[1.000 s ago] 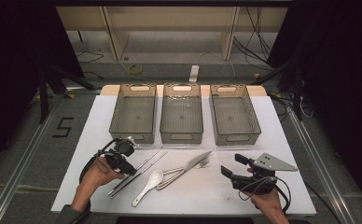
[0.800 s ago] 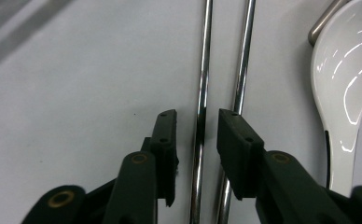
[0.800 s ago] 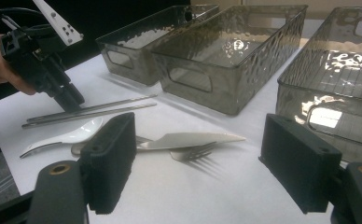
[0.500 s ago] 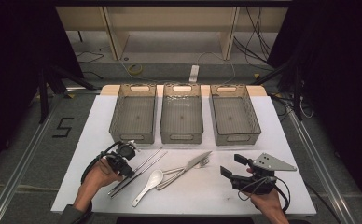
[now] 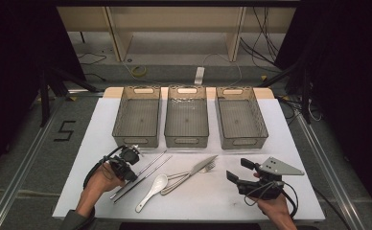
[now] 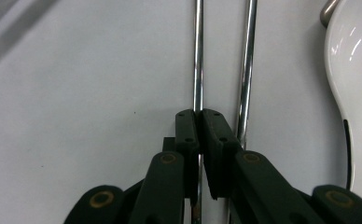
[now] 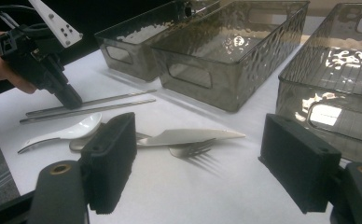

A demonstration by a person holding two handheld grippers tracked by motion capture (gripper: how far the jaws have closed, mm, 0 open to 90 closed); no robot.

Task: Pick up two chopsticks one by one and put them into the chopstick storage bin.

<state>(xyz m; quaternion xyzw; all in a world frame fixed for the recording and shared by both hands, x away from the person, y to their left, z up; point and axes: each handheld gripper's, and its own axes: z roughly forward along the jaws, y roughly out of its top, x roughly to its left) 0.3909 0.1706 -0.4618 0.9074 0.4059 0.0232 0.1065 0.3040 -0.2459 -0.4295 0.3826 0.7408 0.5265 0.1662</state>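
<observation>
Two metal chopsticks (image 5: 143, 176) lie side by side on the white table (image 5: 270, 129), left of centre. My left gripper (image 5: 130, 174) points down onto them. Its jaws have just been closing and now stand shut (image 6: 198, 126) on the left chopstick (image 6: 198, 56); the other chopstick (image 6: 248, 60) lies free beside it. A white spoon (image 5: 150, 191) lies just right of them, then a knife (image 5: 196, 168) over a fork (image 5: 209, 166). My right gripper (image 5: 239, 170) hovers open at the front right, with nothing between its pads (image 7: 114, 158).
Three clear empty bins (image 5: 186, 120) stand in a row across the back of the table. The left gripper (image 7: 69, 100) also appears far off in the right gripper view, on the chopsticks (image 7: 104, 103). Dark floor and cables surround the table.
The left gripper has tipped slightly lower onto the chopsticks. The right hand and the cutlery have not moved.
</observation>
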